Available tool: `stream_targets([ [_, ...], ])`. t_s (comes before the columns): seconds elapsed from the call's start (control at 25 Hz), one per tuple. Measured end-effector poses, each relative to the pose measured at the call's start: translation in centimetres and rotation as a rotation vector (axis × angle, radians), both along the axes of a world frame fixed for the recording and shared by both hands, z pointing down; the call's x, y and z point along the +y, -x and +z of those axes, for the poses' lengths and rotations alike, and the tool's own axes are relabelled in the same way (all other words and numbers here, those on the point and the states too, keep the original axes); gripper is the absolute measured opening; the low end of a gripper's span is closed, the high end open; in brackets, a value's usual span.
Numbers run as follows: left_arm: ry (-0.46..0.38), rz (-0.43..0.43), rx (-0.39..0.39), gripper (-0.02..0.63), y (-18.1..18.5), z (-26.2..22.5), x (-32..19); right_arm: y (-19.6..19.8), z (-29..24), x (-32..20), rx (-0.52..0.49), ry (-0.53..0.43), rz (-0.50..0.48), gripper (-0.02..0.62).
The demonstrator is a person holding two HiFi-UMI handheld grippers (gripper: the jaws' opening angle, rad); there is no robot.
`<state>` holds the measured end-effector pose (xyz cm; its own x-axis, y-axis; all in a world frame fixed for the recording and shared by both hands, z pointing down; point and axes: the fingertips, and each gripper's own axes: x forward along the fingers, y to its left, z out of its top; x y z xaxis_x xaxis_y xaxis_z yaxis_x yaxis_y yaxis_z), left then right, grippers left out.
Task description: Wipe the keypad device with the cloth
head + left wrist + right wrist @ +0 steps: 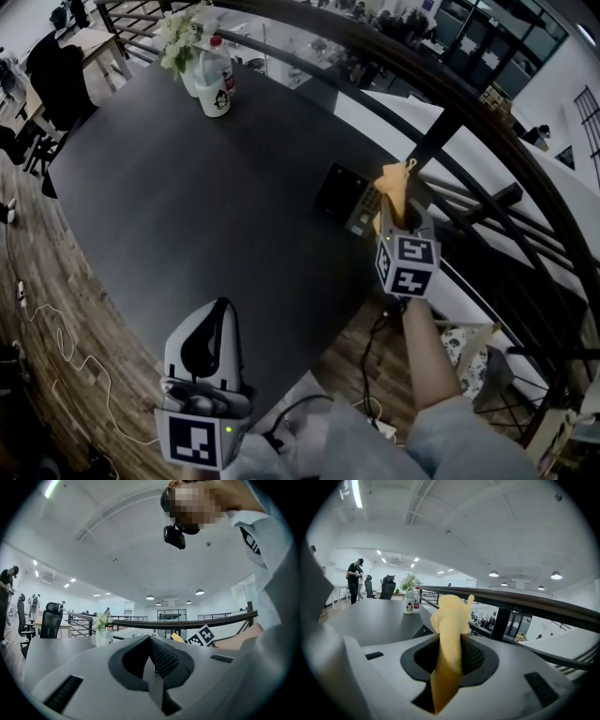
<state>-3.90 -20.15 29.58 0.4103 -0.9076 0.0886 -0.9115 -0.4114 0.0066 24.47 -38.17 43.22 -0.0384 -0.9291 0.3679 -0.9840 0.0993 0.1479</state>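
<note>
The keypad device (pixel 341 193), a dark box with grey keys, lies near the right edge of the dark table (pixel 187 187). Just right of it, my right gripper (pixel 399 214) is shut on a yellow cloth (pixel 395 184), which sticks up past the jaws. In the right gripper view the cloth (pixel 450 616) is pinched in my right gripper (pixel 450 638) and hangs down between the pads. My left gripper (pixel 223 307) hovers at the table's near edge, far from the device. In the left gripper view my left gripper (pixel 150 638) has its jaws together with nothing between them.
A white bottle (pixel 216 89) and a vase of flowers (pixel 181 39) stand at the table's far left corner. A dark railing (pixel 441 122) runs just beyond the table on the right. Cables (pixel 56 337) lie on the wooden floor at left.
</note>
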Motion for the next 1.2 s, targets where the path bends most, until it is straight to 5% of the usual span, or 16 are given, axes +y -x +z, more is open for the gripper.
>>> stream_targets([
  [0.6,0.022,-0.025,0.013,0.008,0.3,1.3,-1.0,0.8,3.6,-2.7,0.024,0.066,0.006,0.103],
  [1.2,0.039,-0.074,0.009,0.008,1.6,2.0,-1.1,5.9,4.4,-4.6,0.062,0.069,-0.108,0.103],
])
